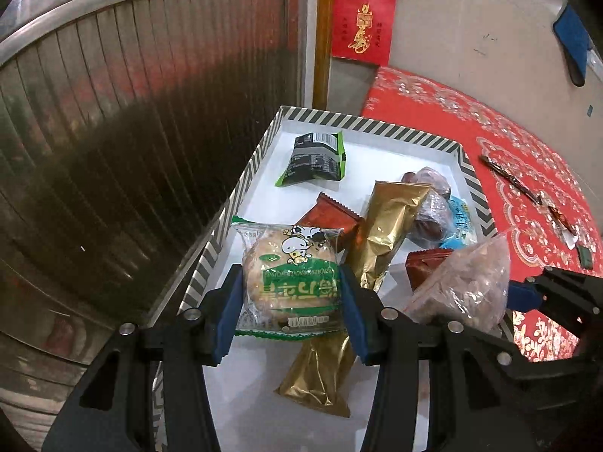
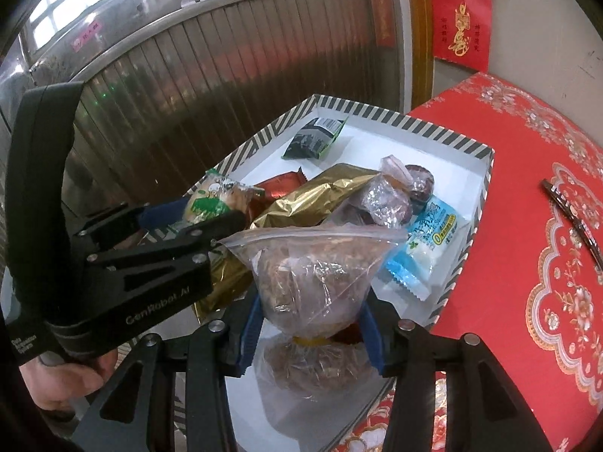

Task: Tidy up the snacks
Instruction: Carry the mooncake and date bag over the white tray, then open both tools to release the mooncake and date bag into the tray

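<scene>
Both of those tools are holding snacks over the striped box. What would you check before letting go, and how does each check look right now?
1. Left tool grips the green cow-print bread pack: ok.
2. Right tool has the clear bag of nuts between its fingers: ok; how firm, cannot tell.
3. Both snacks are over the striped box: ok.
4. Bare box floor under the bread pack: ok.
5. Space under the nut bag: not ok, a red packet lies there.
6. Tools clear of each other: cannot tell.
</scene>
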### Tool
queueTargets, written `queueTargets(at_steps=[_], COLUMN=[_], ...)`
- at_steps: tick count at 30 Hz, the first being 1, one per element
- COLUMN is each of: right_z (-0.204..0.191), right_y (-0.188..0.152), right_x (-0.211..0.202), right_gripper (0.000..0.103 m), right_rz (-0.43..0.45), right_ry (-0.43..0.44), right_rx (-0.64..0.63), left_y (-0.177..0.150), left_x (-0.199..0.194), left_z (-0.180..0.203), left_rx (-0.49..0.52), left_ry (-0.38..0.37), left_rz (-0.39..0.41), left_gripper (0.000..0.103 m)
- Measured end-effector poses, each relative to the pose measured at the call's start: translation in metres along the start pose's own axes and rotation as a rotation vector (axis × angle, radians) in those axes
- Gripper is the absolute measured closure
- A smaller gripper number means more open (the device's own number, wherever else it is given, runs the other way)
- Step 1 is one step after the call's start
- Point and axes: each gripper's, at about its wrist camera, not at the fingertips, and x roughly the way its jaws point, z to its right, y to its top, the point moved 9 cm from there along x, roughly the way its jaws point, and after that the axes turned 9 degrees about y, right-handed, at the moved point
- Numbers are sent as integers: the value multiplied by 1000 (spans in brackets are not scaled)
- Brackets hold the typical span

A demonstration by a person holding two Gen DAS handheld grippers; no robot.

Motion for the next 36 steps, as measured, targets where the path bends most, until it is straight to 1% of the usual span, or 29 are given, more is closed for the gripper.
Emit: queueTargets(at_steps=[3,5,6,7,10,14,15,16,18,23,26,27,28,29,36], right_z=[0,1,2,2,0,1,2,2,2,5,8,10,12,15,36], right_y=[-1,0,1,2,6,10,10,10,10,8,7,7,6,6,-3], right_x=[-5,-10,-13,-15,-25,-31,-32,-33,-36,-44,-51,-53,-56,-59,-77], right_gripper=[50,47,45,43,38,37,37,35,30,29,27,25,24,24,23], right_rz=[9,21,30,36,63,77,80,84,94,111,121,126,132,137,160], right_ry=[25,9,-8,-17,-27,-60,-61,-60,-65,-77,-92,-98,-104,-110,-123], right_rx=[18,13,5,-1,-12,-27,-26,-25,-23,-22,-20,-18,-16,-12,37], left_y=[0,0,0,0,0,1,2,2,3,7,10,11,12,12,21], left_x=[1,3,4,5,5,4,3,3,0,-10,-17,-20,-22,-24,-38], left_z=[0,-1,-1,-1,-1,-2,-3,-3,-4,0,4,7,10,12,33], left_rx=[-6,-10,-11,-11,-17,-30,-32,-33,-38,-37,-37,-37,-35,-34,-11], left_ry=[6,22,27,27,30,29,32,34,38,39,42,38,30,29,24], left_rz=[-6,-12,-17,-19,-24,-26,-23,-21,-13,7,21,27,31,36,74], left_gripper=[54,49,44,43,43,42,39,37,37,37,37,36,31,30,30])
